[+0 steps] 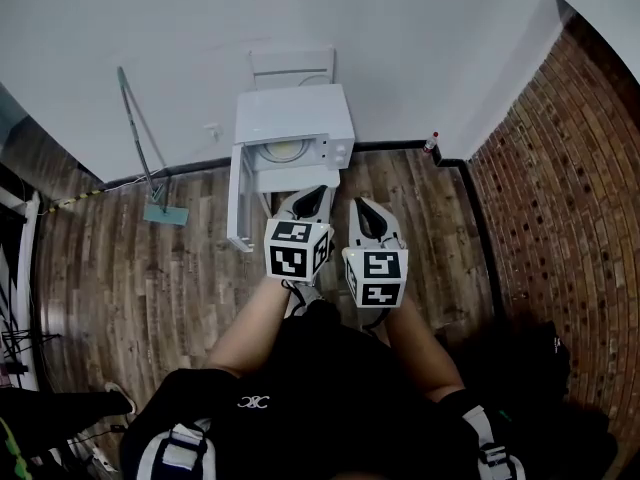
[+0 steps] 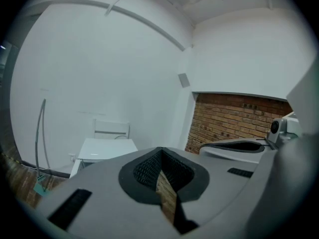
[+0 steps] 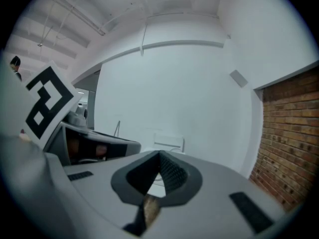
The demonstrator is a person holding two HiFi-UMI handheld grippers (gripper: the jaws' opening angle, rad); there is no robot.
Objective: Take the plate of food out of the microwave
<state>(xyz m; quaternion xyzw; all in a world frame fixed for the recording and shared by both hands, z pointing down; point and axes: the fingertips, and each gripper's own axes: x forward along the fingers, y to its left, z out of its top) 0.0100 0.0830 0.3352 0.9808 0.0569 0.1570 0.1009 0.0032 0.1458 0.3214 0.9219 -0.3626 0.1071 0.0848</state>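
We are at the approach step. The microwave (image 1: 293, 118) stands against the white wall with its door (image 1: 240, 193) swung open to the left. The plate (image 1: 283, 151) is still inside the cavity, showing as a pale round shape on the oven floor. What food it carries is too small for us to make out, and nothing has been taken out yet.

We hold the left gripper (image 1: 317, 192) and the right gripper (image 1: 360, 206) side by side, near the front of the open cavity and apart from the plate. Both point toward it and slightly downward. In the left gripper view the jaws are clenched tip to tip with nothing between them. The right gripper view shows the same: pads meeting, empty.

As we judge it, the next move calls for parting the jaws before we reach in, since closed tips cannot take the rim. After that we need to come down to the level of the plate and pass through the opening, clear of the door and the frame. Then we should close on the rim, one gripper on each side if there is room. The plate will have to stay level on the way out so the food does not slide.
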